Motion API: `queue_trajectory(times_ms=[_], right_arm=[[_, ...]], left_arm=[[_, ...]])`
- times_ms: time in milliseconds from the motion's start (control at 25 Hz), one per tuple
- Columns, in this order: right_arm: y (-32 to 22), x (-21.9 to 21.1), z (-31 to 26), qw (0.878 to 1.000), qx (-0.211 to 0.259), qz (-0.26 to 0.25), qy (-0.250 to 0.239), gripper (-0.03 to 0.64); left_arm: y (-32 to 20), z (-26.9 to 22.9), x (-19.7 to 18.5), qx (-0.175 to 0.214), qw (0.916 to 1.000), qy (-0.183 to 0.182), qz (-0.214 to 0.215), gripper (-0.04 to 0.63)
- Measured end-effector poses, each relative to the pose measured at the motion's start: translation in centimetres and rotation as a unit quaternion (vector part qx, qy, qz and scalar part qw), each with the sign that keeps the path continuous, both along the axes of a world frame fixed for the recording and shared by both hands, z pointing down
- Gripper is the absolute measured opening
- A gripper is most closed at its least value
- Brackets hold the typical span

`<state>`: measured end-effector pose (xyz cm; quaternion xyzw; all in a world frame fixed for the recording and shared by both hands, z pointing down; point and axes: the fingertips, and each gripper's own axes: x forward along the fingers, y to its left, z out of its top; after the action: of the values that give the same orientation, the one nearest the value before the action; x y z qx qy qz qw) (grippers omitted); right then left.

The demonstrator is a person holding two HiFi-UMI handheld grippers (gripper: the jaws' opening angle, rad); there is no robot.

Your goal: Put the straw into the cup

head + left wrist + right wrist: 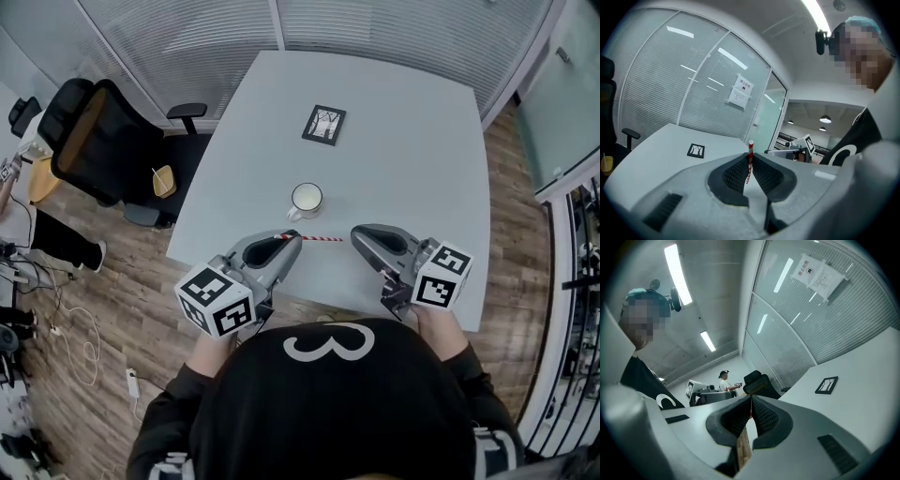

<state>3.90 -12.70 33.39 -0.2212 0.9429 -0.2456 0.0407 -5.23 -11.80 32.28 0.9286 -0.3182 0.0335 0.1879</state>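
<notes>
A red-and-white striped straw (pixel 319 239) lies level just above the white table (pixel 403 150), a little nearer to me than the white cup (pixel 307 198). My left gripper (pixel 292 238) is shut on the straw's left end. In the left gripper view the straw (pixel 750 147) pokes out past the closed jaws, and its far end looks free. My right gripper (pixel 356 232) is shut, with its tips right beside that free end. In the right gripper view the jaws of the right gripper (pixel 751 399) meet, and only a speck of red shows between them.
A small black-framed picture (pixel 324 125) lies flat on the table beyond the cup. A black office chair (pixel 94 141) stands off the table's left side. Glass walls with blinds close off the far side of the room.
</notes>
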Motion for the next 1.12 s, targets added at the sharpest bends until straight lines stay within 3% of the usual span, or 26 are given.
queue_trajectory(times_ms=[320,640,1120], right_arm=[[-2.7,1.7,-0.3,1.0,0.009,-0.004,-0.008,0.014],[-3.4,1.1,0.1,1.0,0.006,0.009,-0.009,0.014],[-6.4,0.2,1.5,0.998,-0.034,0.058,-0.009,0.014]], left_arm=[[-2.3,-0.7,1.9,0.019,0.9997,-0.013,-0.005,0.035],[-3.6,-0.8,0.8,0.025,0.9996,-0.015,-0.001,0.035],[-8.0,0.8,-1.0,-0.012,0.9994,-0.013,0.031,0.035]])
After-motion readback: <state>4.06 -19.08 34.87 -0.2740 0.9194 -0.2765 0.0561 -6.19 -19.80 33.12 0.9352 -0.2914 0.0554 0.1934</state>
